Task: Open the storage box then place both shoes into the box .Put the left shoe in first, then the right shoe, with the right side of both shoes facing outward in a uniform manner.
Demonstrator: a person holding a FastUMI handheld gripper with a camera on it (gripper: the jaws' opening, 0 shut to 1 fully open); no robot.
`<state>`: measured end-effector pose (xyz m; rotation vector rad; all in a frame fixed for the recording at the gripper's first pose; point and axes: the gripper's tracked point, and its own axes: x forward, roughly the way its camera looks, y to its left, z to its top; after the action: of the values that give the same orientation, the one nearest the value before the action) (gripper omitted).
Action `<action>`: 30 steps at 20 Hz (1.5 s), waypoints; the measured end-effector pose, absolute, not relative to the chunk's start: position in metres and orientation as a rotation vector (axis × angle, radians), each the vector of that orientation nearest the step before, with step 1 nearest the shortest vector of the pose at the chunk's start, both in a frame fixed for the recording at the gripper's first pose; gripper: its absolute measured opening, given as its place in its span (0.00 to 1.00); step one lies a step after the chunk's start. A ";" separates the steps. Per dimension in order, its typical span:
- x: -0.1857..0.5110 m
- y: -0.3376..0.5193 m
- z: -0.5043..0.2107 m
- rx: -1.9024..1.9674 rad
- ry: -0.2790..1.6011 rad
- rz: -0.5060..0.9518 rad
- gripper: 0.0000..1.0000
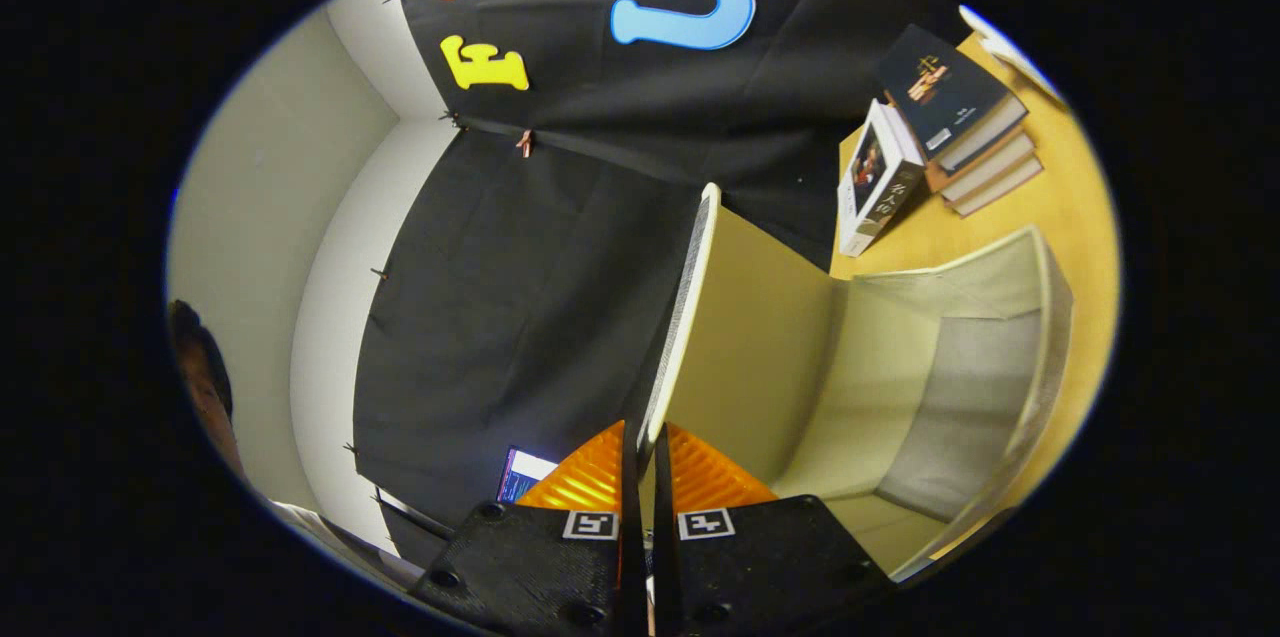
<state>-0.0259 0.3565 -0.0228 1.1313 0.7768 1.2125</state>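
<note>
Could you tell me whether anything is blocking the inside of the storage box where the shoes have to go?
Nothing visible does. The gripper is shut on the lid, holding it swung up, and the storage box beyond it looks bare inside. The books sit on the table behind the box, apart from its opening.

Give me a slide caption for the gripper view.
Tongs clamped on the storage box's raised lid, open box empty beyond, books on the wooden table.

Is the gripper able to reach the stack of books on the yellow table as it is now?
Probably not: the gripper is shut on the cream storage box lid, and the stack of books lies beyond the open box.
</note>
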 end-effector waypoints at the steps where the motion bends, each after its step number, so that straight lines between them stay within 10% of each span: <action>1: -0.027 0.371 -0.019 1.127 0.777 1.218 0.07; 7: -0.032 0.433 -0.005 1.126 0.807 1.276 0.17; 14: -0.023 0.443 0.004 1.125 0.764 1.237 0.97; 30: -0.022 0.187 -0.096 0.737 0.704 0.601 0.98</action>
<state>-0.0217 0.1872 -0.0964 0.7368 0.7040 0.6009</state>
